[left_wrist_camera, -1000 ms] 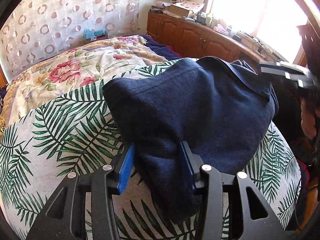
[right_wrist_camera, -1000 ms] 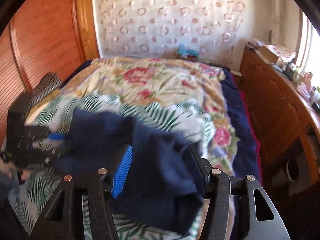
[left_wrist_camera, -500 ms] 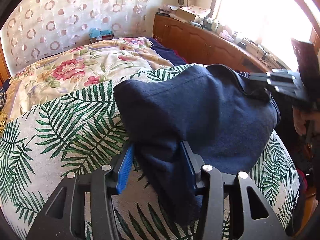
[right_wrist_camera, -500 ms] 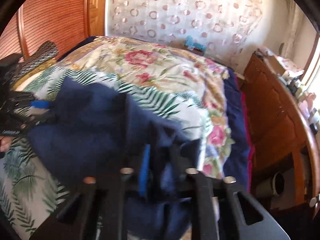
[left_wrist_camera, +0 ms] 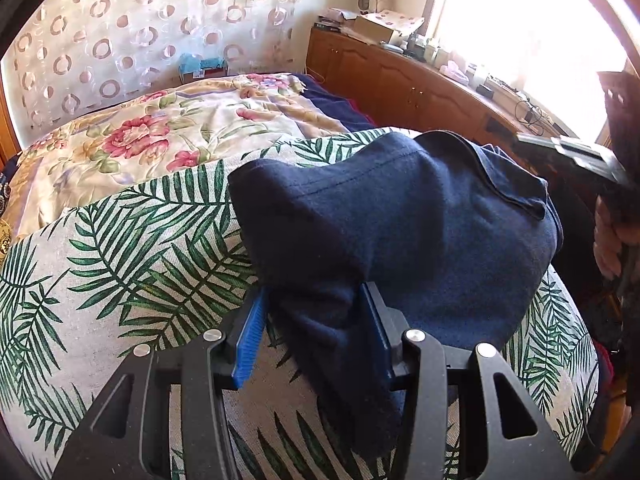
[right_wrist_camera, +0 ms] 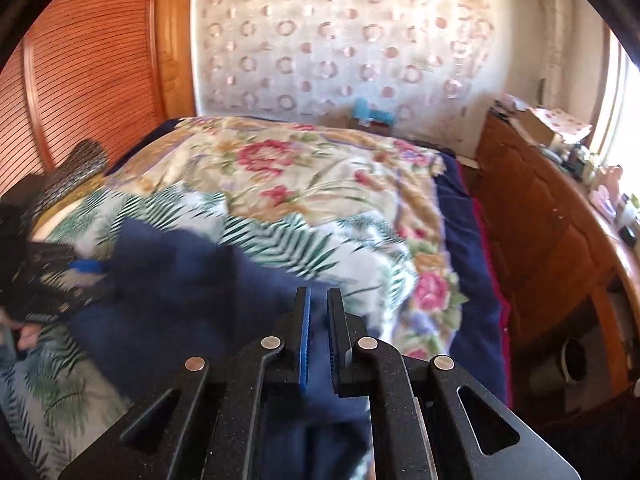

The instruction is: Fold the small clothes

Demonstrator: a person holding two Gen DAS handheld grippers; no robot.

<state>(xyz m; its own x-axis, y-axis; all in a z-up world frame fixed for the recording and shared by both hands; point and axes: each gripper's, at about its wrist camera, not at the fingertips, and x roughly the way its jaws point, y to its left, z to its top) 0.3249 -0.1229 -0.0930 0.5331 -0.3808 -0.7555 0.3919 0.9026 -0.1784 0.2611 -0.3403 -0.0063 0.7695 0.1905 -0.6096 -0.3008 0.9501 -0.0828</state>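
A dark navy garment (left_wrist_camera: pixel 400 232) lies bunched on the palm-leaf cloth (left_wrist_camera: pixel 120 264) over the bed. My left gripper (left_wrist_camera: pixel 316 312) has its jaws spread wide with a thick fold of the garment between the blue pads, which touch its sides. My right gripper (right_wrist_camera: pixel 318 308) is nearly closed, pinching an edge of the navy garment (right_wrist_camera: pixel 180 300) close to the camera. In the left wrist view the right gripper (left_wrist_camera: pixel 576 156) sits at the garment's far right edge. In the right wrist view the left gripper (right_wrist_camera: pixel 60 280) shows at the far left.
A floral quilt (right_wrist_camera: pixel 300 168) covers the far part of the bed. A wooden cabinet (left_wrist_camera: pixel 420 88) with clutter on top runs along the right side under a bright window. A slatted wooden wardrobe (right_wrist_camera: pixel 80 80) stands at the left.
My right gripper has closed from wide open to a narrow pinch on the garment's edge and moved. My left gripper kept its wide hold and pulled back slightly.
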